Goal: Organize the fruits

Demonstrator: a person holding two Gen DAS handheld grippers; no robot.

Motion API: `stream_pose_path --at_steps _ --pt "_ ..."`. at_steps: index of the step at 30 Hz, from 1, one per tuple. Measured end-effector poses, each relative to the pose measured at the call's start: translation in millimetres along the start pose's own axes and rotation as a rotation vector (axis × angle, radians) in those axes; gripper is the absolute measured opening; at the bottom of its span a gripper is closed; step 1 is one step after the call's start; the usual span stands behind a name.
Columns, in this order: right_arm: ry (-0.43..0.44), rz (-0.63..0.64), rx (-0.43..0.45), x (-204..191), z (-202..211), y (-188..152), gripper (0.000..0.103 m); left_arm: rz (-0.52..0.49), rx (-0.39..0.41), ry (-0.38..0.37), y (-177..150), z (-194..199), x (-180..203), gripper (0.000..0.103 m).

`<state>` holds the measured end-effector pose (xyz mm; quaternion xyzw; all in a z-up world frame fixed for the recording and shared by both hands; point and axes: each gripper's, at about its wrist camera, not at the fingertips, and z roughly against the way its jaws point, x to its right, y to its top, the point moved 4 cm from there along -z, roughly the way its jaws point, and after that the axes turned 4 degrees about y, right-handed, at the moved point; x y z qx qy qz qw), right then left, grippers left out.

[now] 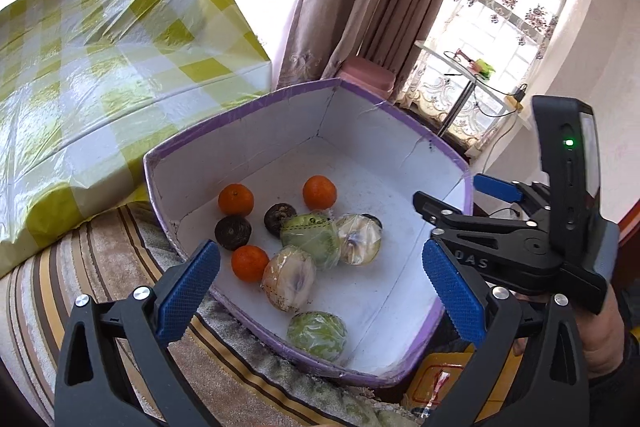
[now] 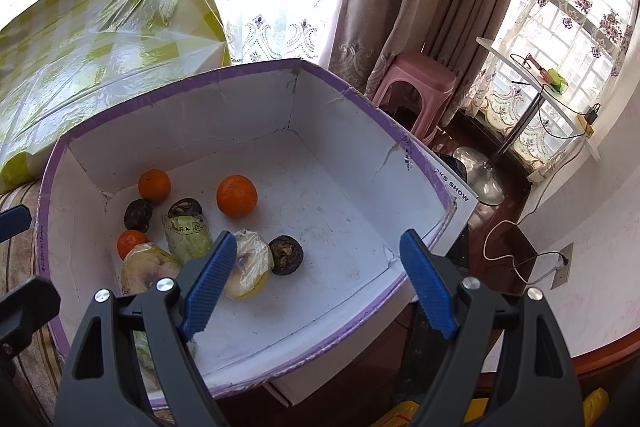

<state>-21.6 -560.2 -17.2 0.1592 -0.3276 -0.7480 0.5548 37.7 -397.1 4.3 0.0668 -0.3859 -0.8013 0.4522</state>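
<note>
Curtained windows behind; boxed fruits (image 2: 236, 201) lie beyond right tool (image 2: 320, 283).

Box (image 2: 256, 83): white inside, purple rim. Oranges (image 2: 237, 196): orange. Wrapped fruits (image 1: 318, 335): green, yellowish. Bag (image 1: 100, 67): yellow-white check. Tongs' pads (image 1: 188, 291): blue.

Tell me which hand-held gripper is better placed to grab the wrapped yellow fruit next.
Right. The right hand-held gripper is open above the box, its left finger beside the wrapped yellow fruit. The left hand-held gripper is open too, nearer the wrapped pale fruit.
</note>
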Motion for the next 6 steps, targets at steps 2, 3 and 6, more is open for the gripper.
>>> stream_pose_path --at_steps 2,3,6 --pt "0.034 0.009 0.03 -14 9 8 0.084 -0.01 0.054 0.036 6 26 -7 0.098" --pt "0.06 0.019 0.045 -27 14 12 0.085 0.001 0.073 0.061 7 40 -17 0.098" --pt "0.2 0.06 0.079 -84 30 21 0.092 0.101 0.096 0.128 -3 85 -68 0.098"
